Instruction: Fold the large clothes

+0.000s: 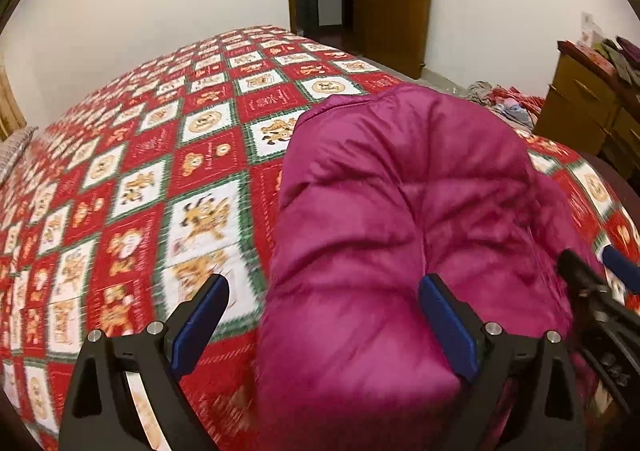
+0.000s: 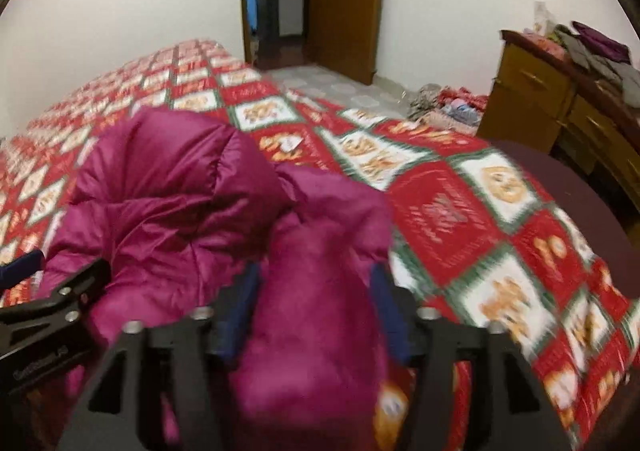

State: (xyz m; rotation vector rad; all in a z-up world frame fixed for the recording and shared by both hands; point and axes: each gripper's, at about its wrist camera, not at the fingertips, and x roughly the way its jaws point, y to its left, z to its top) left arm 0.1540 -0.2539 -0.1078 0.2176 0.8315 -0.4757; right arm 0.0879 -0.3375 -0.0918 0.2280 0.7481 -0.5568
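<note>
- Risk judged greatest at the right gripper [image 2: 316, 311]: slippery, puffy fabric of the magenta down jacket [image 2: 168, 203] bulged between jaws set fairly narrow, apparently pinching a thick roll; could squirt out under any quick pull, since padding compresses and the shell looked glossy.
- Second risk at the left gripper [image 1: 324, 315]: jaws stood wide, nothing clamped. Only the right blue pad [image 1: 448, 327] met the cloth; the left pad [image 1: 200, 327] hung over the bare quilt. A closure from there might catch only a shallow ridge of fabric, or nothing.
- Uneven hold likely to skew the fold: one side gripped, other side loose, bulk free to sag or twist.
- Trapped air in the padding could spring any fold open again once let go.
- Motion blur in both views; fast travel would raise the chance of slipping or of dragging the red-and-white patchwork quilt [image 1: 132, 179] along with the garment.
- Jacket lay bunched in a mound on the bed near its close edge, atop the quilt, not spread flat.
- Relative to the left jaws: mound sat ahead and to the right of centre, filling the right half of the gap and pressing past the right pad.
- Relative to the right jaws: a fold of the jacket filled the gap between both pads, the main mass ahead and to the left.
- Grippers near each other, each visible at the edge of the other's view.
</note>
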